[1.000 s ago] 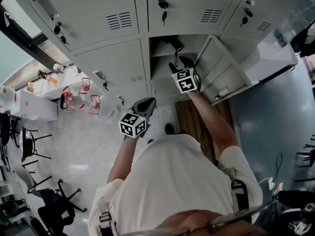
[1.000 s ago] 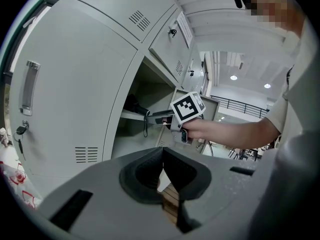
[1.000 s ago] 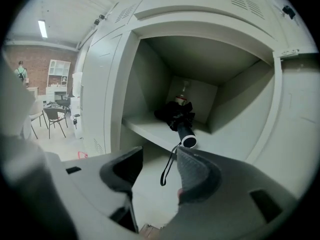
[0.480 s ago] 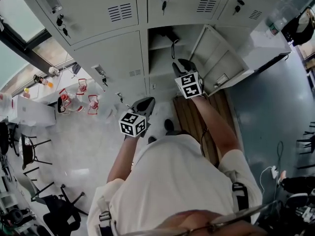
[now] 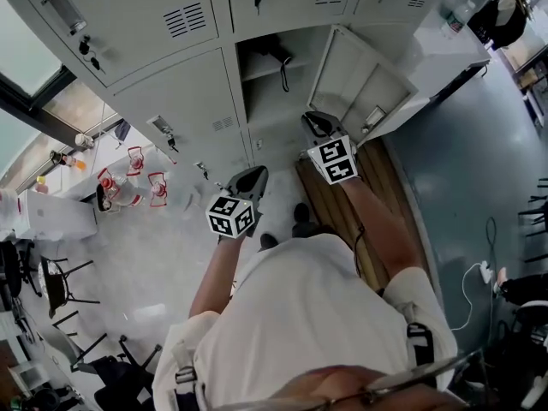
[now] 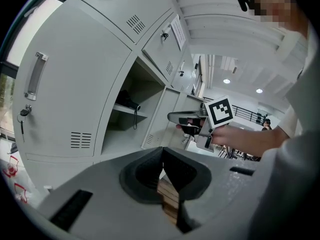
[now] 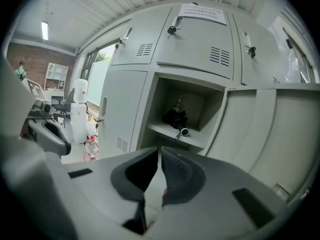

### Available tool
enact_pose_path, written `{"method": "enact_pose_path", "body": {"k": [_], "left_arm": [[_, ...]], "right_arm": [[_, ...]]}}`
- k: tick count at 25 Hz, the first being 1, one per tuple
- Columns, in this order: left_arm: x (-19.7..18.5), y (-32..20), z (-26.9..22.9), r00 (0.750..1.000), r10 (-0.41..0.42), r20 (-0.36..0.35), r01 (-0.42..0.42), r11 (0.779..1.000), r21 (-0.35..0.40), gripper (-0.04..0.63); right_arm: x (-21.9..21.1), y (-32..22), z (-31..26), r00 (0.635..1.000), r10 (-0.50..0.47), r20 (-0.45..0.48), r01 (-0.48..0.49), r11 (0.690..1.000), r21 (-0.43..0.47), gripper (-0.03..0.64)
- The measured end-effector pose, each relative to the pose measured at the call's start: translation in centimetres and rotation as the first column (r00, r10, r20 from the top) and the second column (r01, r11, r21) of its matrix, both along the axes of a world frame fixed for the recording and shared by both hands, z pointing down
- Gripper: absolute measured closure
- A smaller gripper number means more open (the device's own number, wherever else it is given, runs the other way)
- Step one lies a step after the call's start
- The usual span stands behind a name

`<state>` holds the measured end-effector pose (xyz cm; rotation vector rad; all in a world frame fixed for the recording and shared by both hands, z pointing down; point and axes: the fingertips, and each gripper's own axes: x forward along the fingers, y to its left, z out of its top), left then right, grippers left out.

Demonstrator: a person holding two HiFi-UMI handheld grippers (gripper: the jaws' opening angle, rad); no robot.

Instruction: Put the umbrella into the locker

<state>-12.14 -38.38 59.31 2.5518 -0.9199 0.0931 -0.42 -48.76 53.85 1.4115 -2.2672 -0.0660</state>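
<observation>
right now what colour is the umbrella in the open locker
Black. The umbrella shows best in the right gripper view.

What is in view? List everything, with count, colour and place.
lockers: a bank, grey, ahead; one door open
umbrella: one, black, on the open locker's shelf
keys: several, dark, in locks
bottles: about three, red-marked, floor at left
chairs: a few, black, lower left
wooden strip: one, brown, floor before the open locker
shirt: one, white, on the person
left gripper: one, grey, fingers together, empty
right gripper: one, grey, facing the open locker; fingers have just been closing, nothing between them
</observation>
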Motion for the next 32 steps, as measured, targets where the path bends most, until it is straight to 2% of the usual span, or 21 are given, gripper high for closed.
{"method": "enact_pose_path", "body": {"k": [8, 14, 22, 32], "left_arm": [[1.6, 0.2, -0.7, 0.999, -0.030, -0.013, 0.030, 0.999, 0.014, 0.591], [2.7, -0.3, -1.3, 0.994, -0.108, -0.018, 0.109, 0.994, 0.021, 0.591], [4.6, -0.3, -2.1, 0.974, -0.226, -0.006, 0.226, 0.974, 0.026, 0.592], [6.8, 0.8, -4.2, 0.944, -0.330, 0.007, 0.328, 0.941, 0.076, 0.592]], "right_arm": [[0.8, 2.2, 0.8, 0.998, -0.027, 0.056, 0.028, 0.999, -0.024, 0.607], [2.1, 2.6, 1.2, 0.991, -0.075, 0.111, 0.080, 0.996, -0.039, 0.609], [3.4, 3.3, 1.1, 0.965, -0.191, 0.181, 0.203, 0.978, -0.049, 0.611], [7.5, 4.5, -0.5, 0.930, -0.238, 0.281, 0.256, 0.966, -0.031, 0.611]]}}
